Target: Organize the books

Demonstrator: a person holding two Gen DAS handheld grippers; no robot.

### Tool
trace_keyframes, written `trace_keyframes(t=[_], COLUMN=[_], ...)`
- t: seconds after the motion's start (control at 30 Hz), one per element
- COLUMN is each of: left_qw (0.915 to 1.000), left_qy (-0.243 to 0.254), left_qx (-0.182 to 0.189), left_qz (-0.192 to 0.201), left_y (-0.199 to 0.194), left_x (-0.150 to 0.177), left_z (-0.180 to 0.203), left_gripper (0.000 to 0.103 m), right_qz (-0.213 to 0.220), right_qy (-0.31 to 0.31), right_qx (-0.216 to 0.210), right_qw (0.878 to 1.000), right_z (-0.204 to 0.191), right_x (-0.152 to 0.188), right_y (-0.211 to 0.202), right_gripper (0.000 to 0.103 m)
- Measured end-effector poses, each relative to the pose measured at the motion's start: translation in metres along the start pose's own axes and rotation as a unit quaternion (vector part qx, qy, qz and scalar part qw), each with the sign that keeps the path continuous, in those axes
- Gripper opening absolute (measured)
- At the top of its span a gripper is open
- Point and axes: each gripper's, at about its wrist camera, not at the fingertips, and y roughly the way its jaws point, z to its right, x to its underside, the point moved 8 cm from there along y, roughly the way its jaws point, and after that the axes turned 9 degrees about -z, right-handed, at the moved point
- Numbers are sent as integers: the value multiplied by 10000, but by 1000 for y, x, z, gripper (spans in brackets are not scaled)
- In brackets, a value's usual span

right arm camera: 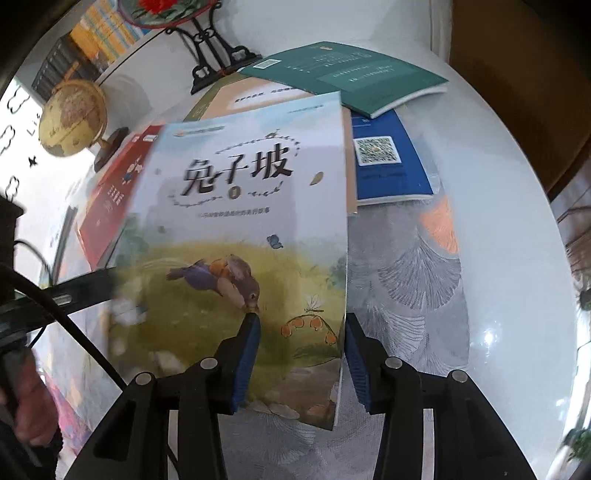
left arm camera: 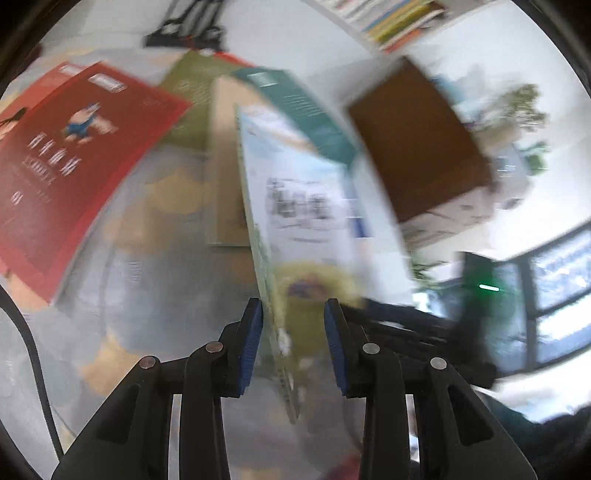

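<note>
Blur hides whether the left claw (left arm camera: 293, 345) grips the rabbit book (left arm camera: 306, 206).

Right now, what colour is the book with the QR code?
Blue, the book with the QR code shows best in the right wrist view.

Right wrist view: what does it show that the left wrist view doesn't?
Only the right wrist view shows the rabbit book's front cover, a globe and a blue book. Only the left wrist view shows a brown book and the shelved books. Both show the rabbit book, the red book and the green book.
</note>
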Motion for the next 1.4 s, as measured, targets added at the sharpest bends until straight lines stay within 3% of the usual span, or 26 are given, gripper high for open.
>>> trace_keyframes(t=[0.07,0.13,0.2,0.3,0.47,0.53,0.6,0.67,0.73,0.77,0.83,0.9,0.93,0.97,1.0,1.07,1.1,1.27,1.4], left_qw=[9999,9998,9989,9985,9961,9966,9942,9862,9797,9739,9632,9568,9549,9539,9545,9622,9667,9876,9943], left_qy=[114,136,7,-310,-587,-740,-1017,-1307,-1429,-1550,-1762,-1894,-1945,-2006,-2068,-2079,-2019,-1460,-909], left_qx=[82,-127,-467,-441,-625,-332,360,1008,1406,1657,2027,2201,2236,2222,2142,1748,1558,529,-550], left_qz=[-10,40,26,-82,-209,-120,-58,-104,-85,-100,-147,-171,-202,-194,-174,-173,-188,-222,-64], left_y=[-3,3,15,31,52,45,33,24,17,16,15,17,16,18,19,19,19,22,19], left_x=[1,0,-1,4,24,26,22,18,14,13,14,19,22,25,27,30,32,43,48], left_z=[9,8,-4,-16,-19,-13,-6,-2,0,1,1,1,-2,-3,-7,-14,-14,-4,10], left_gripper=[30,30,29,20,19,14,13,13,13,13,13,13,13,12,11,11,11,12,15], right_qz=[12,4,7,28,17,-90,-230,-352,-238,-189,-259,-358,-373,-373,-353,-209,-198,-32,158], right_qy=[76,99,61,13,144,168,232,351,694,880,1115,1409,1544,1638,1695,1631,1570,603,-218], right_qx=[-137,-181,-159,-117,-155,-273,-494,-862,-1297,-1427,-1860,-2613,-3011,-3321,-3364,-3309,-3306,-2514,-2059], right_qw=[9999,9998,9999,9999,9998,9994,9982,9950,9888,9857,9759,9542,9403,9282,9257,9292,9304,9660,9782], right_z=[2,5,3,1,1,0,2,5,16,24,30,30,28,27,28,29,29,17,-5], right_x=[0,1,1,1,4,7,11,16,18,19,21,23,24,25,26,28,29,28,25], right_y=[0,-1,0,0,-2,-5,-9,-14,-21,-22,-19,-14,-12,-12,-11,-14,-16,-35,-50], right_gripper=[45,45,45,46,47,46,47,60,76,79,79,77,65,57,54,31,28,26,26])
